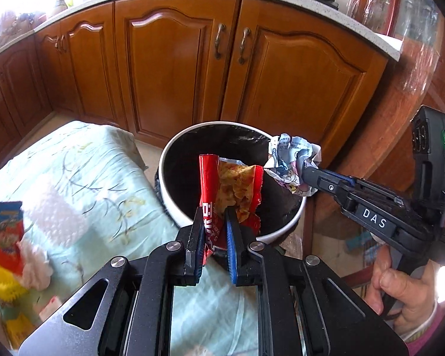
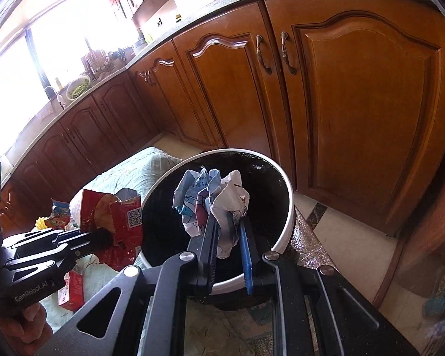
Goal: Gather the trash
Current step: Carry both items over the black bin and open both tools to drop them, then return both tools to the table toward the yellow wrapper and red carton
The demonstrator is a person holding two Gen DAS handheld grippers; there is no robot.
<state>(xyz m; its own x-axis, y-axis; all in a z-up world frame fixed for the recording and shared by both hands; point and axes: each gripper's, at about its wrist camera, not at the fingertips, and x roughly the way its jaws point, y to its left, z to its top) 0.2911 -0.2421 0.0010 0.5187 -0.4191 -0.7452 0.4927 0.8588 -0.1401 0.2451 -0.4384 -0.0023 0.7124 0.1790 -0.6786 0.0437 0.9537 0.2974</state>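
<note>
The left gripper [image 1: 215, 225] is clenched on a torn red snack wrapper [image 1: 231, 190], holding it above the near rim of the white trash bin [image 1: 175, 207] with its black liner. The right gripper [image 2: 227, 234] grasps a crumpled blue-and-white paper wrapper [image 2: 210, 198] over the bin's right side. More wrappers [image 1: 6, 231] lie left on the pale green cloth [image 1: 83, 178].

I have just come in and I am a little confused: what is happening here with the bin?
A person is collecting trash with a hand-held gripper in each hand. The left gripper is shut on a torn red snack bag, and the right gripper is shut on a crumpled white-and-blue wrapper. Both pieces are over the open bin, not yet dropped. More wrappers lie on the cloth-covered surface beside it.
</note>
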